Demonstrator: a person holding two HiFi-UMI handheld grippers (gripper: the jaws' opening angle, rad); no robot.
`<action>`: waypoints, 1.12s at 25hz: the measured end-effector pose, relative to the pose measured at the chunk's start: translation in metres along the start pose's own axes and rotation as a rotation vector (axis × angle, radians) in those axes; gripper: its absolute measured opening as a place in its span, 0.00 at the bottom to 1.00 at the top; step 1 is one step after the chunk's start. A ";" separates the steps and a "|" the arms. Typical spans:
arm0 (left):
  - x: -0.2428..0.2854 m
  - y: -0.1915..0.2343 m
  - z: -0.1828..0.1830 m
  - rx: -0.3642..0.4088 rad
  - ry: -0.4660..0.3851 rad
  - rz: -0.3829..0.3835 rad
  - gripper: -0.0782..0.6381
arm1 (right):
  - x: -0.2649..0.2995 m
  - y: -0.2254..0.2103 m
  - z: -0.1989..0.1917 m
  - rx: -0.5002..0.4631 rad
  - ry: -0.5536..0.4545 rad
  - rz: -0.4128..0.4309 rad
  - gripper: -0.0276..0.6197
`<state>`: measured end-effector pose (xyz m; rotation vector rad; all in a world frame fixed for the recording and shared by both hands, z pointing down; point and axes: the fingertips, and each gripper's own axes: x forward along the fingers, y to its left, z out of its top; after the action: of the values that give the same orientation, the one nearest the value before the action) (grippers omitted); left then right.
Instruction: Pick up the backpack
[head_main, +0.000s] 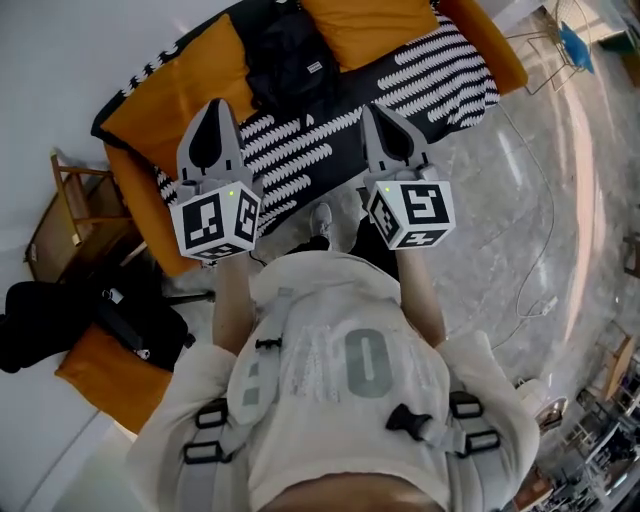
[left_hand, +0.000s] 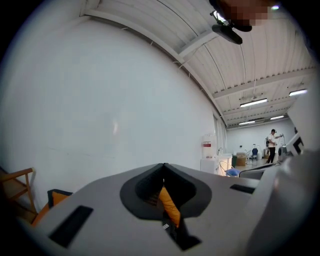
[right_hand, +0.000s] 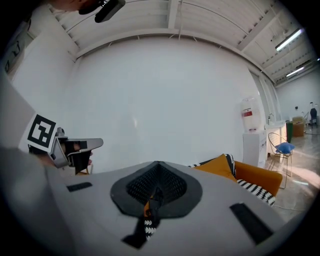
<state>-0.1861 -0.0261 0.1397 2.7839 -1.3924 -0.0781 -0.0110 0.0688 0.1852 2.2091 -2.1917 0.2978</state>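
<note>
The black backpack (head_main: 285, 60) lies on the orange sofa (head_main: 150, 215), against the back cushions and on a black-and-white patterned throw (head_main: 420, 70). Both grippers are held level in front of the sofa, short of the backpack. My left gripper (head_main: 213, 105) points at the orange cushion to the left of the backpack. The right gripper (head_main: 372, 110) hangs over the throw, below and to the right of the backpack. Each has its jaws shut with nothing between them, as the left gripper view (left_hand: 163, 166) and the right gripper view (right_hand: 157, 163) show. Neither gripper view shows the backpack clearly.
A wooden chair (head_main: 60, 215) stands left of the sofa. A black bag (head_main: 90, 315) rests beside an orange cushion (head_main: 105, 375) on the floor. A cable (head_main: 540, 240) runs across the floor at the right. A wire chair (head_main: 570, 45) stands far right.
</note>
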 end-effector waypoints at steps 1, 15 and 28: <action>0.003 0.001 0.001 0.011 0.003 0.011 0.14 | 0.007 -0.001 0.002 0.000 0.000 0.012 0.05; 0.036 0.019 0.015 0.051 -0.001 0.444 0.14 | 0.122 -0.036 0.061 -0.140 -0.001 0.387 0.05; 0.058 0.005 0.017 0.085 -0.048 0.578 0.14 | 0.156 -0.059 0.071 -0.181 -0.034 0.515 0.05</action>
<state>-0.1568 -0.0756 0.1212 2.3292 -2.1880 -0.0713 0.0565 -0.0950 0.1452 1.5467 -2.6536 0.0590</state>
